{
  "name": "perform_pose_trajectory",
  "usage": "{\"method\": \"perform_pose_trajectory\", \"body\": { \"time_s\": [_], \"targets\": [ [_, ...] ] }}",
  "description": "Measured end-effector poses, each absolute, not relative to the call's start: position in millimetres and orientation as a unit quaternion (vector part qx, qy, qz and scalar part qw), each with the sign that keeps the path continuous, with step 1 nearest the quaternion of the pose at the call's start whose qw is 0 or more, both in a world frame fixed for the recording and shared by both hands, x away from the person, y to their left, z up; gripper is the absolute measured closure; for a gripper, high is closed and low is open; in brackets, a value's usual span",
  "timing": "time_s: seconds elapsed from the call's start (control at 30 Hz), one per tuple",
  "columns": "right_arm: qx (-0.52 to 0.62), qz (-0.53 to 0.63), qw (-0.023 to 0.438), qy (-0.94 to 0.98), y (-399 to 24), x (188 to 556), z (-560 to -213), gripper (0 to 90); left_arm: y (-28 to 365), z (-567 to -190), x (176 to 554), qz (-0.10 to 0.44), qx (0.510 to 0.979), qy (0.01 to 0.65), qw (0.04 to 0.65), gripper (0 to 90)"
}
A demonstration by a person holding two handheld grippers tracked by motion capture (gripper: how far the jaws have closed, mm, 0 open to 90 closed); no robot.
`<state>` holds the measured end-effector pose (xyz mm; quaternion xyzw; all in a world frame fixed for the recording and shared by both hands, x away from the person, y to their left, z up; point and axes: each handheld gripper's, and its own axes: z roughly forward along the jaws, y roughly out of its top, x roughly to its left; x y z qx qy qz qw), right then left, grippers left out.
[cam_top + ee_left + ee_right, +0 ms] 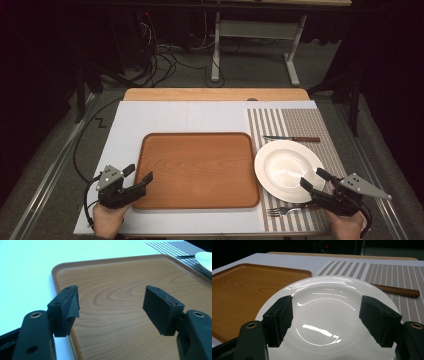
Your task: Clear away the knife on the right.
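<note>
A wooden tray [200,170] lies in the middle of the white table cover, bare. Right of it a white plate [289,169] rests on a striped placemat [300,125]. A wood-handled knife [292,138] lies beyond the plate and a fork [282,211] lies in front of it. My left gripper [138,175] is open at the tray's near left corner; its jaws frame the tray [120,302] with nothing between them. My right gripper [315,179] is open over the plate's near right rim, the plate [324,312] showing between its jaws with the knife [397,291] behind.
The table's wooden far edge [215,94] runs across the back. Beyond it on the floor are tangled cables [160,60] and a white frame leg [216,45]. Bare white cover [170,117] stretches behind and left of the tray.
</note>
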<state>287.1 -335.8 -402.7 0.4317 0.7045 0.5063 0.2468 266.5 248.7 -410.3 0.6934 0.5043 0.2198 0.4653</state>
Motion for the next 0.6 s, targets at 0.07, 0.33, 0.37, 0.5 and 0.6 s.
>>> {"method": "perform_pose_trajectory", "body": {
  "time_s": [0.07,0.33,0.37,0.5,0.6],
  "targets": [
    [0.432,0.508,0.247,0.703,-336,288,-402,27.8,249,-410,267,0.22,0.693,0.505,0.465,30.0],
    [0.421,0.508,0.257,0.706,-334,294,-397,28.4,249,-411,267,0.219,0.693,0.507,0.464,30.1],
    [0.421,0.508,0.257,0.706,-334,294,-397,28.4,249,-411,267,0.219,0.693,0.507,0.464,30.0],
    [0.417,0.512,0.258,0.705,-332,296,-395,28.7,249,-411,268,0.218,0.694,0.507,0.463,30.0],
    [0.414,0.511,0.258,0.708,-330,299,-394,28.9,248,-411,268,0.219,0.694,0.506,0.462,30.0]
  ]
}}
